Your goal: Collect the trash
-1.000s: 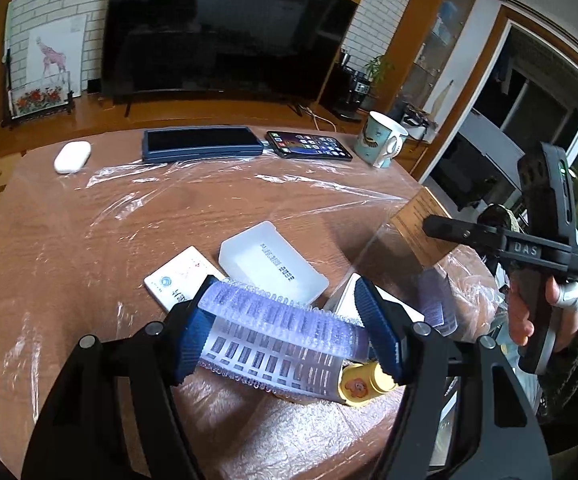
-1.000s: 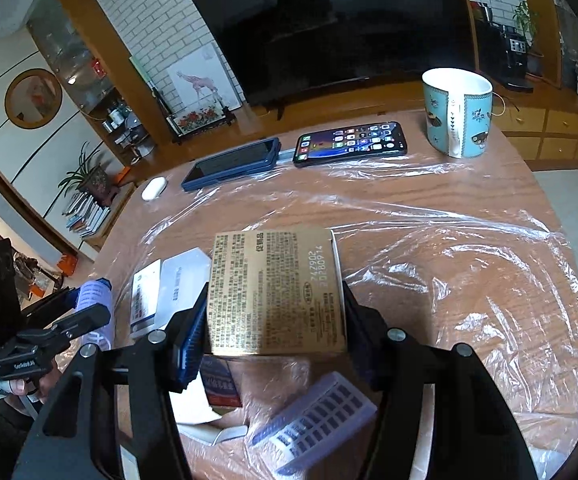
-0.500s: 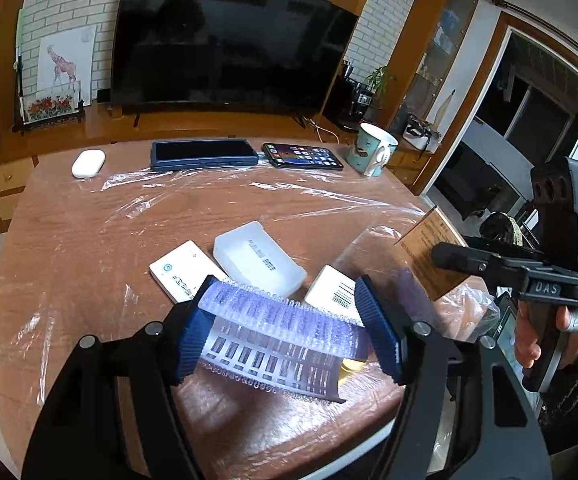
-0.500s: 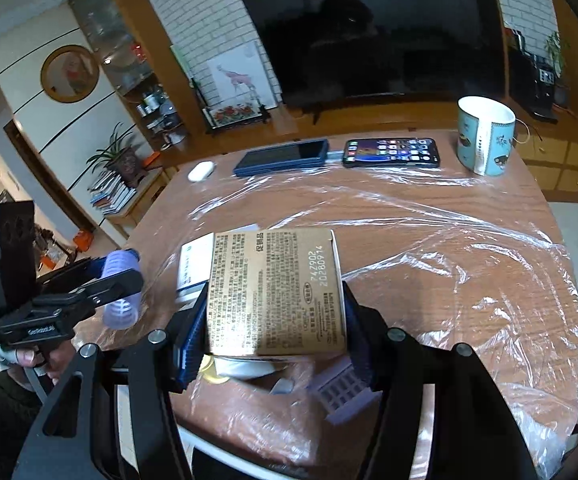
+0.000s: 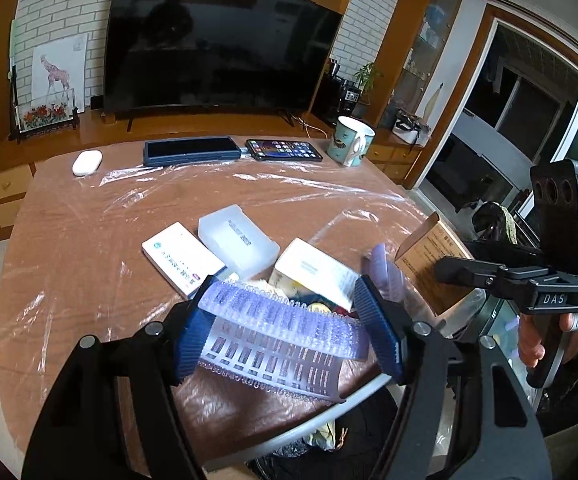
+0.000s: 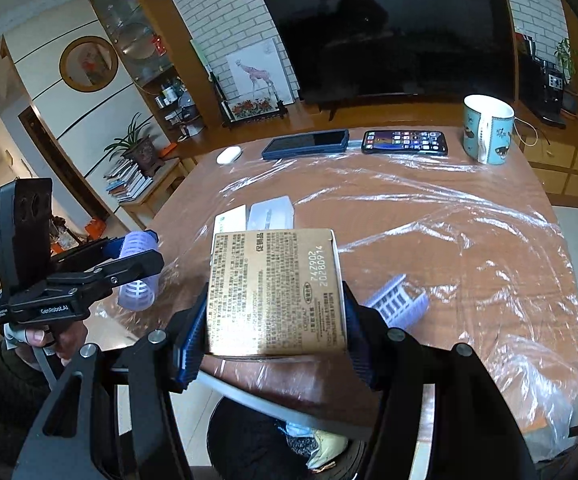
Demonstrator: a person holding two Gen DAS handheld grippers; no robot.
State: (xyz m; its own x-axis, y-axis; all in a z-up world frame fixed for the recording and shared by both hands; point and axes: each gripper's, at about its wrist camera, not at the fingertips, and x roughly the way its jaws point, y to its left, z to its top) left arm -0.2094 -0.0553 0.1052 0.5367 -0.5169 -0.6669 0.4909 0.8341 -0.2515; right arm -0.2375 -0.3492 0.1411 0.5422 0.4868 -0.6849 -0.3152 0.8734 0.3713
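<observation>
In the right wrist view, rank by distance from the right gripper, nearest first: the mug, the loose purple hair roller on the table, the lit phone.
From the right gripper, shut on the gold box:
1. Loose purple hair roller, just right of the box on the plastic sheet.
2. Lit phone, at the table's far edge, centre-right.
3. Mug, far right corner; close to the phone's range, only slightly farther.

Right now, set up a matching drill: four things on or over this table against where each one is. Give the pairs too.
Things:
1. hair roller
2. gold box
3. mug
4. lit phone

Places:
A. between the dark phone and the mug
B. in the right claw
C. far right corner of the table
D. in the left claw

Pairs: 1-D, 2-B, 3-C, 4-A
</observation>
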